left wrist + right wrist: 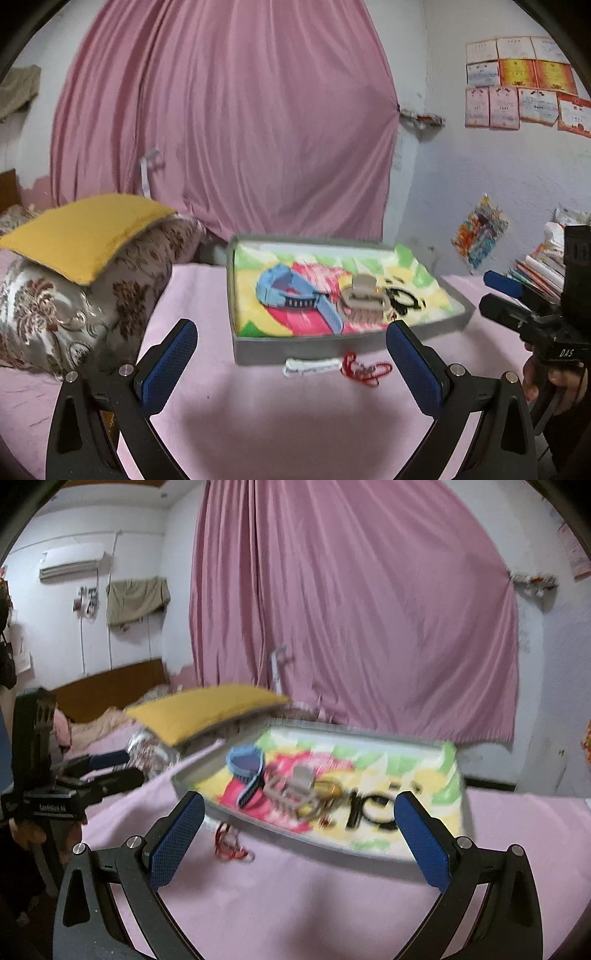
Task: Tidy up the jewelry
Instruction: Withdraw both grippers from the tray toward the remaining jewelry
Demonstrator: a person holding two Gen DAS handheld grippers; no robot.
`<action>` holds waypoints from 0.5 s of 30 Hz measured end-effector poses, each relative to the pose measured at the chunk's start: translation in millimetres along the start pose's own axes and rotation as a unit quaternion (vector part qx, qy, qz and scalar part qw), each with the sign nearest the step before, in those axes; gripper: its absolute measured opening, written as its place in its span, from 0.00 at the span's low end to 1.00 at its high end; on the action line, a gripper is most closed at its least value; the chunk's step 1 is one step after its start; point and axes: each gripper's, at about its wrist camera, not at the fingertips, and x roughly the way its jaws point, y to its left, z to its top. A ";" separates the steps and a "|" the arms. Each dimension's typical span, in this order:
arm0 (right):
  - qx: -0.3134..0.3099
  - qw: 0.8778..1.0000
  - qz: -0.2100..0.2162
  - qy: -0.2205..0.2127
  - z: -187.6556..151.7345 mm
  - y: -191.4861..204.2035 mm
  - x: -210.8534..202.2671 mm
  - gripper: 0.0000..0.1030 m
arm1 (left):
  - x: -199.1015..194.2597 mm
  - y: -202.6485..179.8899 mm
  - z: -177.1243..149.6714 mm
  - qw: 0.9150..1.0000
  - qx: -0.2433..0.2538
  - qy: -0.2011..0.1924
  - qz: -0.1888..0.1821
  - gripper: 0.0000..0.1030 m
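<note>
A shallow grey box (pixel 295 350) (pixel 280 832) with a bright patterned lining lies on the pink bedsheet. Inside it are a blue watch band (pixel 291 291) (pixel 245 766), a beige hair claw (pixel 364 301) (pixel 295 788) and black rings (pixel 404 299) (pixel 373 810). In front of the box, on the sheet, lie a red bead string (pixel 364 369) (pixel 231 843) and a white bead strand (pixel 310 365). My left gripper (pixel 291 343) is open and empty, just short of these two strings. My right gripper (pixel 299 818) is open and empty above the box's near edge.
A yellow cushion (pixel 85 232) (pixel 207 710) rests on a floral pillow (pixel 74 306) left of the box. A pink curtain (pixel 229 118) hangs behind. Books (pixel 539 273) are stacked at the right. A hand (pixel 535 380) holds the other gripper handle at the frame's edge.
</note>
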 end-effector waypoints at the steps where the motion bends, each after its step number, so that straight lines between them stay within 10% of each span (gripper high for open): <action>1: 0.002 1.000 0.005 0.016 -2.0 -0.3 4.3 0.98 | 3.2 2.1 -1.0 1.000 0.002 0.014 0.000 0.99; 9: -0.024 0.994 0.030 0.104 -15.3 18.4 39.3 0.95 | 31.2 15.3 -12.3 0.994 -0.011 0.103 -0.022 0.89; 15: -0.049 0.985 0.047 0.159 -18.8 30.3 65.4 0.66 | 56.3 20.5 -16.4 0.985 -0.029 0.162 -0.044 0.67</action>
